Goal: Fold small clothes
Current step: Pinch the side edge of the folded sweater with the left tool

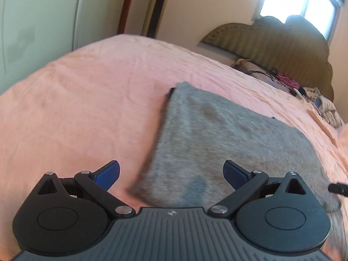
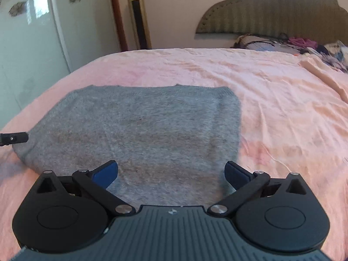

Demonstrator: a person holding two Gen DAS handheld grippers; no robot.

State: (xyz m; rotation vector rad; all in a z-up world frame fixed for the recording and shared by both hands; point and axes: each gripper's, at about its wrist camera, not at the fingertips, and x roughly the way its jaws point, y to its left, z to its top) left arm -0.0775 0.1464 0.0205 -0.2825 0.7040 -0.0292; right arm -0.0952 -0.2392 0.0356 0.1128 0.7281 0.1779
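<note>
A grey knitted garment (image 1: 219,139) lies folded flat on the pink bedsheet (image 1: 87,100), a dark edge showing at its far left corner. My left gripper (image 1: 171,173) hovers over its near left edge, jaws wide apart, nothing between the blue pads (image 1: 108,171). In the right wrist view the same garment (image 2: 152,124) spreads ahead as a rough rectangle. My right gripper (image 2: 171,173) stands open above its near right part, empty. A black tip of the other gripper shows at each view's edge.
The pink sheet (image 2: 271,100) runs wide to the right of the garment. A padded headboard (image 2: 271,10) with a heap of clothes (image 2: 304,43) is at the far right. A pale cabinet (image 2: 32,32) and a gold tower fan (image 2: 139,15) stand beyond the bed.
</note>
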